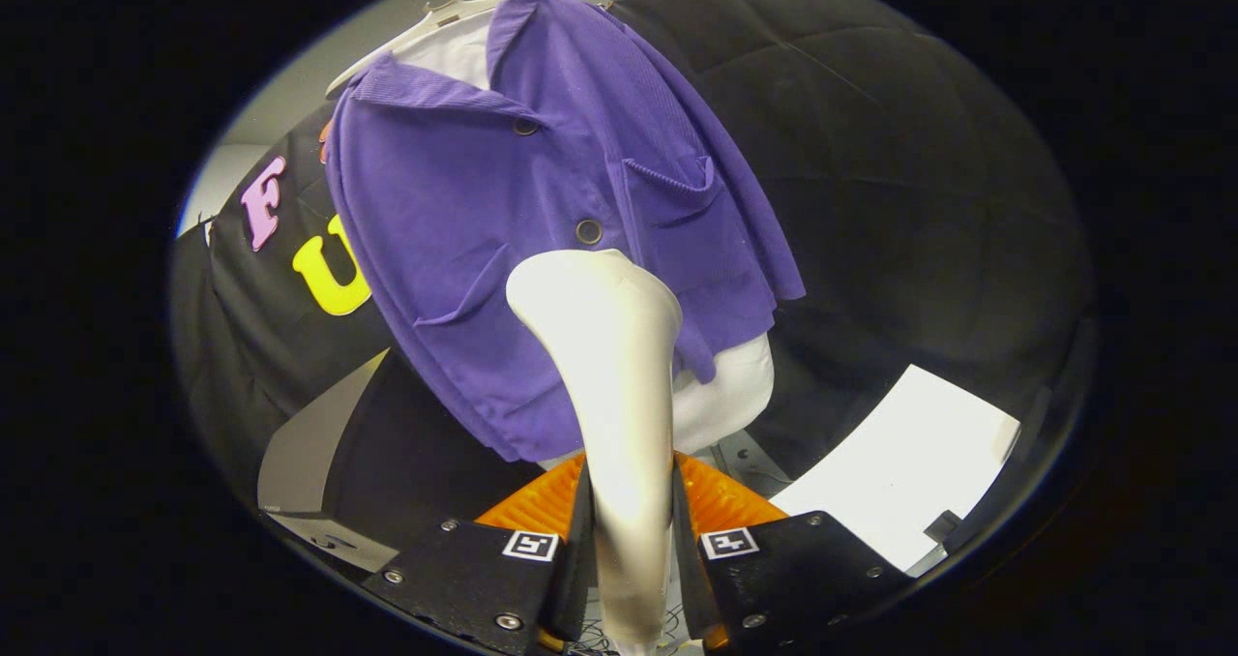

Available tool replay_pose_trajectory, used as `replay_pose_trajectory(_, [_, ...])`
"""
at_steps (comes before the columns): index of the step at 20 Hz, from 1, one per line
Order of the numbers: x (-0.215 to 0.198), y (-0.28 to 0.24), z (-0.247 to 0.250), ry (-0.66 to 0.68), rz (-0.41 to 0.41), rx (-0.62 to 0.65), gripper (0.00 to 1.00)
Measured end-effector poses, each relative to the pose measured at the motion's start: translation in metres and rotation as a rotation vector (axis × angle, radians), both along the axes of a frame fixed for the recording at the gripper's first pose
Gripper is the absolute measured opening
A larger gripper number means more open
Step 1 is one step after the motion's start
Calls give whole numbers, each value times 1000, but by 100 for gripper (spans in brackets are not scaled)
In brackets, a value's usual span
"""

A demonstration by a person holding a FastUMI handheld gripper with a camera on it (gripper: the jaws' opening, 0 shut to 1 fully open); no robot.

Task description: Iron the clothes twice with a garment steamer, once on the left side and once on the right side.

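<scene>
Black quilted cloth lines the booth on every side beyond the jaws, its padded seams catching a faint sheen, and a pale wall or ceiling shows above it, behind the hanger. Down low, to the right of the jaws, a white sheet [904,467] lies flat on a dark surface; whether that surface is a table or the floor is hard to say. To the left of the jaws sits a grey box-like edge [305,482], partly cut off, its make unclear.

Seen from the gripper view, the jaws [631,540] are clenched on the garment steamer [609,385], both fingers pressing its slim white handle from either side. The steamer rises straight ahead from between the fingers and widens into a rounded head, which stands in front of the lower middle of the purple jacket [522,211], near the lower of two dark buttons. Whether the head touches the fabric cannot be told.

The jacket hangs on a white hanger [455,13] well beyond the jaws, tilted in this view, with a white garment [455,51] showing inside the collar and again below the hem. Two patch pockets sit on the front, one on each side of the button line; nothing can be made out inside them.

The steamer's lower end is cut off under the fingers, where thin wires show faintly.
</scene>
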State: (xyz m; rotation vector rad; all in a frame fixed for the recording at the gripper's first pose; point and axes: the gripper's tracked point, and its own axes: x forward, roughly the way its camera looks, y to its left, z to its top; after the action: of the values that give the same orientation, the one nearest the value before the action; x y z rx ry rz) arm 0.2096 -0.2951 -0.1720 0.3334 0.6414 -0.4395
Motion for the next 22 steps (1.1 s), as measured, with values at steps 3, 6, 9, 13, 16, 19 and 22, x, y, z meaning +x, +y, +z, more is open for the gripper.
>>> replay_pose_trajectory(3, [-23,37,13,-20,68,12,39])
replay_pose_trajectory(6, [-39,72,29,-46,134,10,39])
replay_pose_trajectory(9, [-63,104,46,-66,198,-8,39])
replay_pose_trajectory(13, [-88,150,68,-99,290,-36,39])
replay_pose_trajectory(16, [-105,186,85,-143,363,-66,39])
replay_pose_trajectory(19, [-120,210,100,-199,398,-102,39])
replay_pose_trajectory(22, [-130,230,106,-234,434,-124,39])
